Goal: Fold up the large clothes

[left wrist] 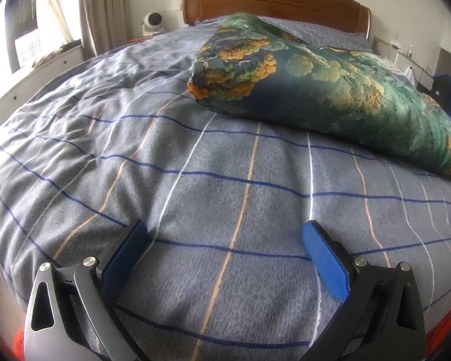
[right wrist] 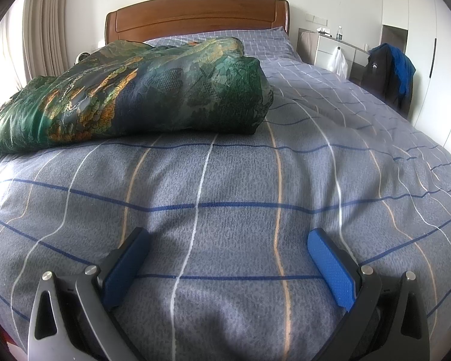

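Both tools, left tool (left wrist: pixel 224 234) and right tool (right wrist: pixel 228 242), are gaping wide and gripping nothing. The garment (left wrist: pixel 330 90) is lying bunched on the bed (left wrist: pixel 135 150), toward the headboard (left wrist: pixel 273 3). Grabbing one slippery layer risks dragging the heap unevenly.

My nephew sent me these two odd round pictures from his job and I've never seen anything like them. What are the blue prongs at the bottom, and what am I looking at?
Each picture comes from a wide-angle camera mounted on a handheld gripper, looking forward along its two blue fingers. One shows the left gripper, the other the right gripper. Both stand open and hold nothing. They hover over a bed with a grey checked cover and a wooden headboard. Lying on it, untouched, is a bundled green and orange patterned garment, waiting to be folded.
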`<state>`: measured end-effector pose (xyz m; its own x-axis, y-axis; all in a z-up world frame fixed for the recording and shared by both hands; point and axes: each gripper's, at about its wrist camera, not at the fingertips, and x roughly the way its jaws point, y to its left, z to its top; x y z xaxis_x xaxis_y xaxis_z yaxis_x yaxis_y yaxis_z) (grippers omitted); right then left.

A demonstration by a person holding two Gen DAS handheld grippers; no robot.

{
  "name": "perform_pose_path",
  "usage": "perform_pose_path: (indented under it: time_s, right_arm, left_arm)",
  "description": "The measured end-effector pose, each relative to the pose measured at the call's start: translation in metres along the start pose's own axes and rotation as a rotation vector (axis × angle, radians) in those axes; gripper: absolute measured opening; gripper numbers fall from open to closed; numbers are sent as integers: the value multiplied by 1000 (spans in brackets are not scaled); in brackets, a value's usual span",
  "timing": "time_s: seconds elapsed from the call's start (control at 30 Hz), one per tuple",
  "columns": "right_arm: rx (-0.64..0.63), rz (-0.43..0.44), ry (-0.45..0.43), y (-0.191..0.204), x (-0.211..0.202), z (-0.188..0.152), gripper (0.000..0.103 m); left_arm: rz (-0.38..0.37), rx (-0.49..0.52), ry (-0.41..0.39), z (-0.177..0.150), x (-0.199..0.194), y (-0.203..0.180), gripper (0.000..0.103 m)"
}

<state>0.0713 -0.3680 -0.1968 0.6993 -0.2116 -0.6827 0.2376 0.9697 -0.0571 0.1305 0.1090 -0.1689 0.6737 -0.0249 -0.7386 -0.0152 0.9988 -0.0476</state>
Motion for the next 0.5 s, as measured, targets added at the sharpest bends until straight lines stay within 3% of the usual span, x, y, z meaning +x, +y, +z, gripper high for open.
perform_pose_path:
  time_s: [0.3,0.4,0.5]
  right_arm:
    - [-1,34,53,-5,-7,5,103]
    - [83,121,63,-20,-24,15,103]
    - [282,266,-6,-57,-43,37,103]
  left_arm:
    - [9,21,-25,0,-11,-2,102]
    - [-1,22,-39,3,-20,-2,102]
    - [-13,33,-69,9,-31,-9,102]
